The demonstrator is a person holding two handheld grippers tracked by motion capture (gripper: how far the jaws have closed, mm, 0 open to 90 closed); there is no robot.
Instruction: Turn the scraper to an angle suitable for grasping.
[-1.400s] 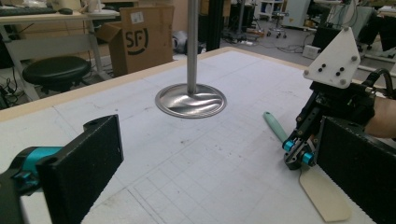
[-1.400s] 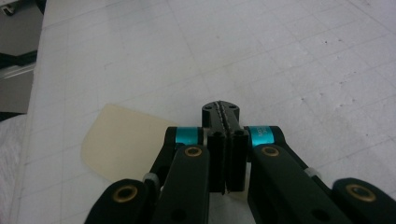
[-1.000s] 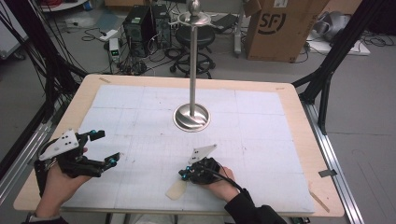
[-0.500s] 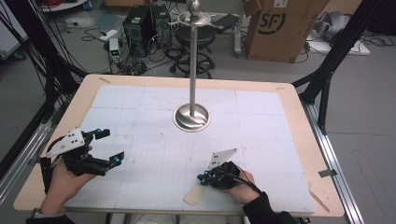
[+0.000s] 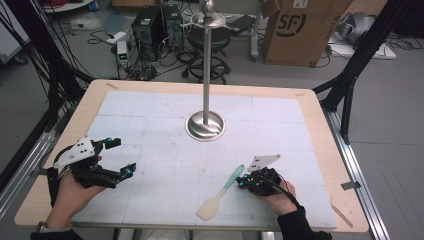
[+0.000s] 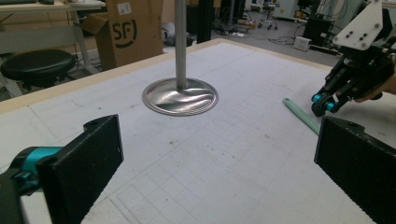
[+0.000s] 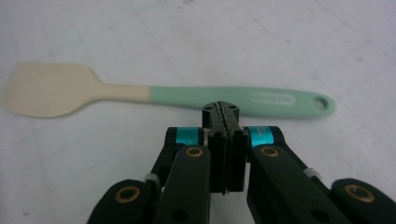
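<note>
Across the gridded mat (image 5: 150, 125) I've slid my right gripper (image 5: 243, 182), jaws pressed together on nothing, rightward with the spatula (image 5: 218, 195), which lies flat near the front edge beside its tips, while my left gripper (image 5: 120, 157) waits wide open.

a tall polished steel stand with a round dished base (image 5: 205, 125) rises upright from the middle of the wooden bench (image 5: 310, 107), which is covered by a pale gridded mat (image 5: 165, 150). beyond the bench, a brown cardboard box (image 5: 295, 30), a black round stool (image 5: 212, 42) and a dark computer tower (image 5: 150, 25) sit on the grey floor.
</note>
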